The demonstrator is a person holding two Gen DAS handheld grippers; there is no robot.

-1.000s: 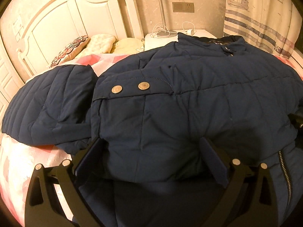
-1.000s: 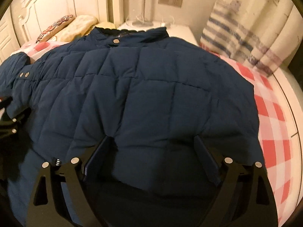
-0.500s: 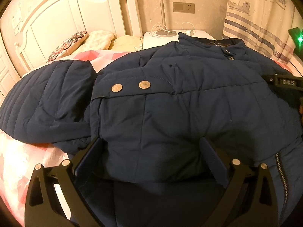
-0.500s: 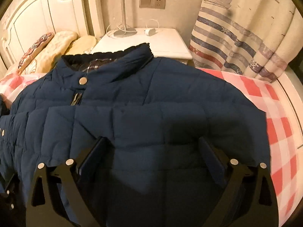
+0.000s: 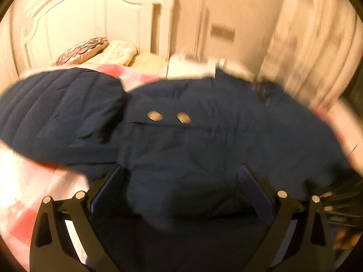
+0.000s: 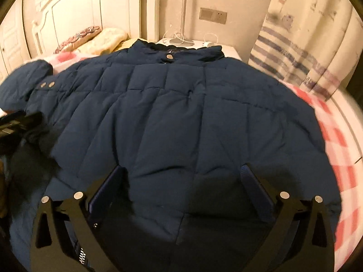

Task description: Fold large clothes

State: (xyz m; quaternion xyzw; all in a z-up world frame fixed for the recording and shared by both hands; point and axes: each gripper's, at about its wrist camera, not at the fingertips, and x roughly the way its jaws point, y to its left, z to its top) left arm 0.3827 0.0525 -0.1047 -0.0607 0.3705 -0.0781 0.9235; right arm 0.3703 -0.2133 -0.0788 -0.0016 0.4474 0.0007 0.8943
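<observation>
A dark blue quilted jacket (image 6: 181,113) lies spread on the pink checked bed sheet (image 6: 335,140), collar (image 6: 177,52) toward the nightstand. My right gripper (image 6: 182,167) hangs over its lower body, and its jaws are opening, wide apart, with flat fabric between them and nothing pinched. The left wrist view is blurred. There my left gripper (image 5: 181,167) stands wide over the jacket (image 5: 204,140) just below two metal snaps (image 5: 154,115). A puff of fabric bulges between its fingers. The sleeve (image 5: 56,108) lies out to the left.
A white headboard (image 6: 68,18) and pillows (image 6: 95,38) are at the far left. A white nightstand (image 6: 229,51) with cables and a lamp pole stands behind the collar. A striped curtain (image 6: 295,56) hangs at right, past the bed's edge (image 6: 349,113).
The right gripper's fingers have spread wider, and its view has pulled back from the collar to take in the whole jacket. The left view has tilted and blurred; the other tool left its right edge.
</observation>
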